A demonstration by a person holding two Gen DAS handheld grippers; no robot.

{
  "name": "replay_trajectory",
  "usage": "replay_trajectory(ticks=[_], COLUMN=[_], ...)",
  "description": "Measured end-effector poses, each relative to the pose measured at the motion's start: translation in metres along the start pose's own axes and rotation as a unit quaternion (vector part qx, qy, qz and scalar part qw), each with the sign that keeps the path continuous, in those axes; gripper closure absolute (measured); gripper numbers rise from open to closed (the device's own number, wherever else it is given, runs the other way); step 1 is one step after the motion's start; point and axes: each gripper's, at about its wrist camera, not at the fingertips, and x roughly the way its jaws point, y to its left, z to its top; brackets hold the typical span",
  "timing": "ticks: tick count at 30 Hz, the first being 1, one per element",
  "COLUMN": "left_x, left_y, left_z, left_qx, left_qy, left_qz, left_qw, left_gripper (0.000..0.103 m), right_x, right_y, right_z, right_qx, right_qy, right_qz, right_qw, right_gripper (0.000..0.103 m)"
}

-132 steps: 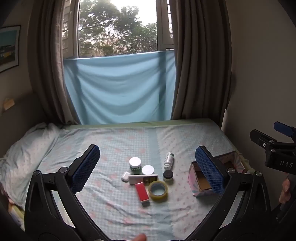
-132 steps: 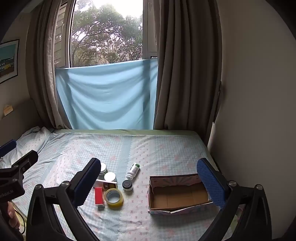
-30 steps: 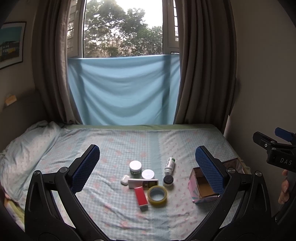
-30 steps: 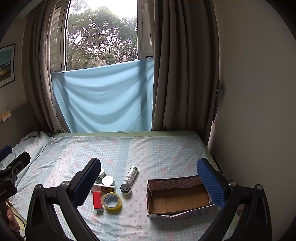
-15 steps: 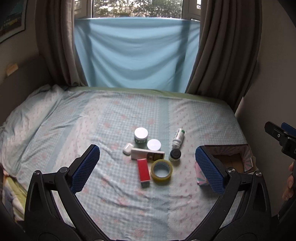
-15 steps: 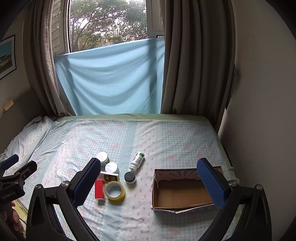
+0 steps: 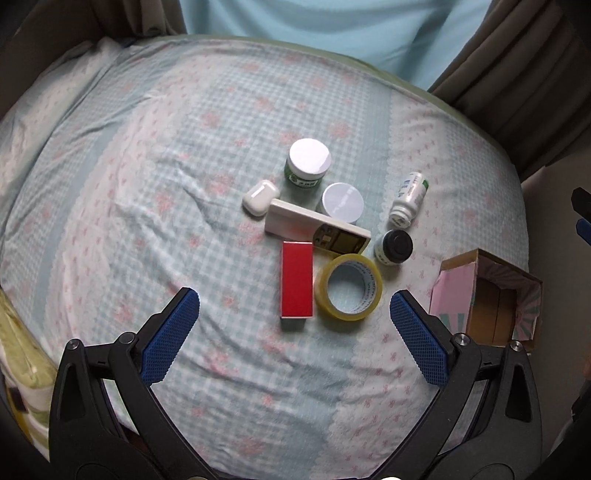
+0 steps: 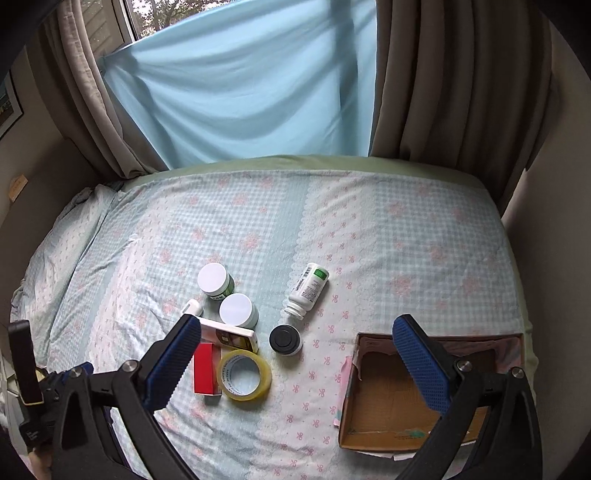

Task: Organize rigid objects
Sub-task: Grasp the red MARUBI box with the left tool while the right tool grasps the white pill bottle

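A bed sheet (image 8: pixel 388 236) with a pale blue check and pink flowers covers the bed, wrinkled toward its left side, and a green mattress edge (image 8: pixel 295 162) shows along its far end. Behind it a light blue cloth (image 8: pixel 240 85) hangs across the lower window (image 8: pixel 162 14), with brown-grey curtains (image 8: pixel 454 77) on both sides. A framed picture (image 8: pixel 9 107) hangs on the left wall, partly cut off, and a yellow-green folded blanket (image 7: pixel 14 354) lies at the near left edge of the bed.
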Motion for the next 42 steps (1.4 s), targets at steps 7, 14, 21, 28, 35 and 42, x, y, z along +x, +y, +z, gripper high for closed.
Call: replay_trajectory(ticks=[7, 14, 21, 28, 35, 42], left_x=[0.085, 0.159, 0.203, 0.227, 0.24, 0.248], left_y=[0.008, 0.013, 0.015, 0.008, 0.001, -0.024], left_z=[0.024, 0.033, 0.029, 0.022, 0.012, 0.02], left_qx=[-0.03, -0.04, -0.033, -0.006, 0.006, 0.03], left_qy=[0.075, 0.148, 0.198, 0.221, 0.23, 0.245], left_qz=[0.005, 0.025, 0.046, 0.065, 0.058, 0.062], left_qw=[0.9967, 0.9879, 0.9785, 0.9732, 0.9714, 0.967], left_gripper=[0.001, 0.001, 0.002, 0.005, 0.02, 0.031], right_x=[0.106, 0.2, 0.259, 0.3, 0.325, 0.341], right_y=[-0.018, -0.029, -0.034, -0.042, -0.04, -0.047], right_z=[0.036, 0.041, 0.034, 0.028, 0.02, 0.02], right_qx=[0.038, 0.089, 0.114, 0.15, 0.168, 0.21], right_qy=[0.082, 0.158, 0.203, 0.232, 0.257, 0.276], right_qz=[0.012, 0.014, 0.0, -0.018, -0.033, -0.063], right_qw=[0.996, 0.983, 0.972, 0.961, 0.951, 0.936], right_gripper=[0.0, 0.0, 0.0, 0.008, 0.026, 0.035])
